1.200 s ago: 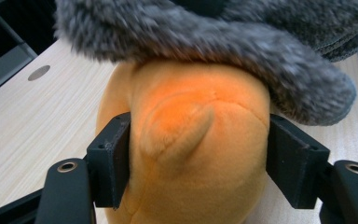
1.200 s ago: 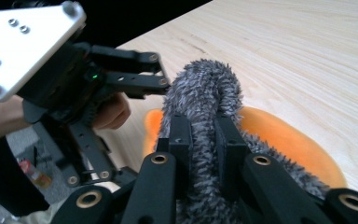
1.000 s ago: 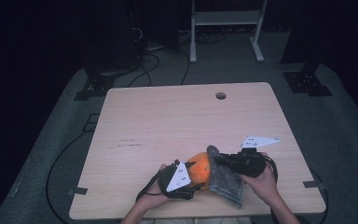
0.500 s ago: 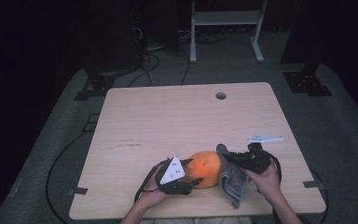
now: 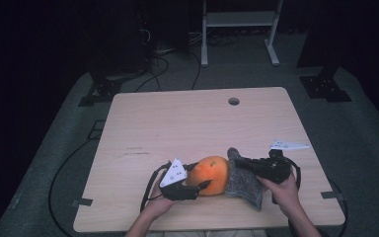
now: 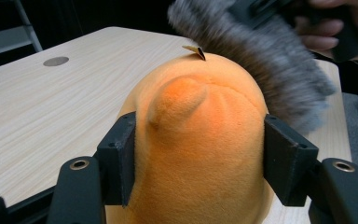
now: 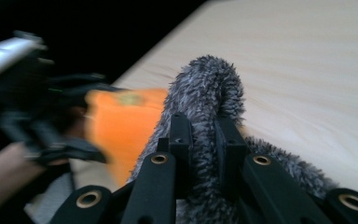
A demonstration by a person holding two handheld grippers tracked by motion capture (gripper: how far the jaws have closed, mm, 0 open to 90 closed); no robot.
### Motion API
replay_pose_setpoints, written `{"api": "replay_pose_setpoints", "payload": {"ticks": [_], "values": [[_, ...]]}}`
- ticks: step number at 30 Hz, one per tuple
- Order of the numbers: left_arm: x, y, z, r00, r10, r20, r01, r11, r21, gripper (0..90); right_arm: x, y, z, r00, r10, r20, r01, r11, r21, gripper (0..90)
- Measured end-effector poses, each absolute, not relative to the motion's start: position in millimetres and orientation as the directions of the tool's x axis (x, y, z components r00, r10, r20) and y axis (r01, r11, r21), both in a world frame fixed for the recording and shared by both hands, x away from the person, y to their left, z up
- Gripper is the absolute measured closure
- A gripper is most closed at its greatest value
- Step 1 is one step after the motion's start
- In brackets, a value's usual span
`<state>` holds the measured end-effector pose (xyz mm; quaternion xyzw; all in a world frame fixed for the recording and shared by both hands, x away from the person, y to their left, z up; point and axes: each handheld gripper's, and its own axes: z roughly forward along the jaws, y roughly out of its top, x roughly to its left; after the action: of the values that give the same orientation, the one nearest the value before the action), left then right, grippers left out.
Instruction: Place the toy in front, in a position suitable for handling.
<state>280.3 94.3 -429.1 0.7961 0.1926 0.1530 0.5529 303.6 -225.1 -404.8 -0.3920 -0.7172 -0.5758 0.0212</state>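
Orange plush (image 5: pixel 212 174) | left tool (image 6: pixel 198 163) closing, pads pressing its sides | right tool (image 7: pixel 200 154) clamped on grey fuzzy cloth (image 7: pixel 205 88)

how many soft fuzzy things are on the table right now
2. An orange plush at the near middle, squeezed by the left gripper; a grey furry cloth touching its right side, pinched in the right gripper. None looks hidden.
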Motion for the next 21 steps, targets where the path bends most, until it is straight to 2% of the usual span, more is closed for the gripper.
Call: {"api": "replay_pose_setpoints", "payload": {"ticks": [4, 8, 10, 13, 16, 21], "values": [[277, 92, -423, 0.887, 0.460, 0.029, 0.129, -0.308, 0.943, 36.0, 291, -206, -393, -0.767, 0.471, 0.436, 0.520, 0.058, 0.852, 78.6], [274, 93, -416, 0.891, 0.454, 0.031, 0.123, -0.306, 0.944, 36.1, 283, -194, -391, -0.787, 0.491, 0.374, 0.483, 0.114, 0.868, 78.6], [275, 92, -421, 0.891, 0.454, 0.024, 0.140, -0.324, 0.936, 35.6, 286, -192, -399, -0.767, 0.518, 0.379, 0.509, 0.132, 0.851, 78.9], [278, 91, -429, 0.896, 0.443, 0.008, 0.155, -0.332, 0.930, 30.7, 291, -186, -415, -0.741, 0.566, 0.360, 0.543, 0.191, 0.818, 78.9], [282, 95, -426, 0.889, 0.456, -0.022, 0.178, -0.302, 0.936, 21.2, 292, -188, -416, -0.730, 0.580, 0.362, 0.549, 0.181, 0.816, 78.8], [288, 101, -430, 0.888, 0.454, -0.071, 0.221, -0.288, 0.932, 14.7, 295, -192, -420, -0.714, 0.588, 0.381, 0.568, 0.169, 0.805, 78.8]]}}
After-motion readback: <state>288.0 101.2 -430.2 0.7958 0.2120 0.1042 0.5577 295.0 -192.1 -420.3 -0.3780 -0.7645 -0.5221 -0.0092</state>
